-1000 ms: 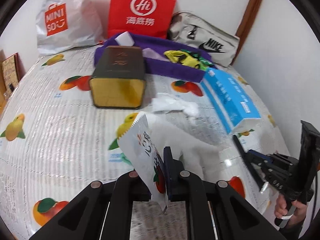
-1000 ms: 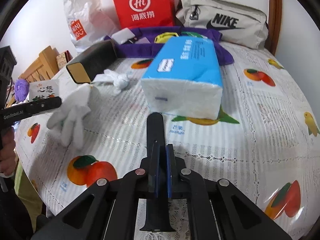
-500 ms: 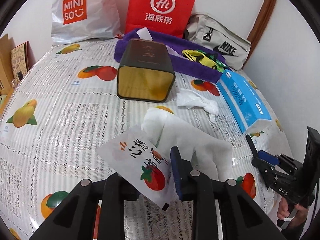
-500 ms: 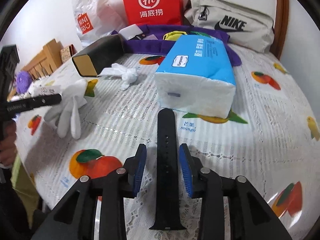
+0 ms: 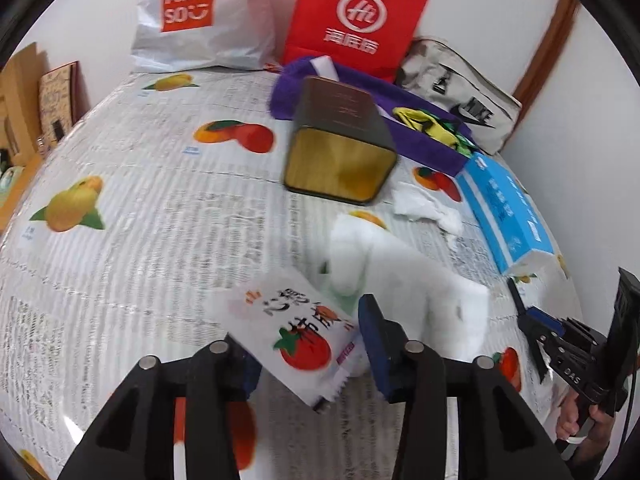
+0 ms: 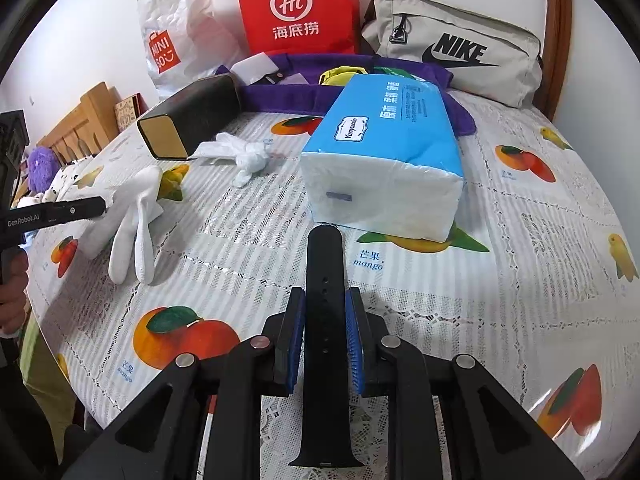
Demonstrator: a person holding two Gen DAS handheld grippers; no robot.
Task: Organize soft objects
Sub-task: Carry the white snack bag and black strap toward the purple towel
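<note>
My left gripper (image 5: 308,344) is open, and a white sachet with a strawberry print (image 5: 298,328) lies loose between its fingers on the tablecloth. A white glove (image 5: 404,276) lies just beyond; it also shows in the right wrist view (image 6: 132,216). My right gripper (image 6: 323,332) is open, its blue pads on either side of a black watch strap (image 6: 324,320) lying flat on the cloth. A blue tissue pack (image 6: 388,156) sits ahead of the strap. A crumpled white plastic glove (image 6: 240,156) lies near a dark tin box (image 6: 188,116).
A purple cloth tray (image 5: 404,120) holds yellow-green items at the back. A red bag (image 6: 296,4), a Miniso bag (image 5: 192,12) and a grey Nike pouch (image 6: 452,48) stand along the wall. Wooden furniture (image 6: 80,120) is at left.
Both grippers have opened. The left let go of the sachet, which now lies flat; the right let go of the black strap, which rests on the cloth.
</note>
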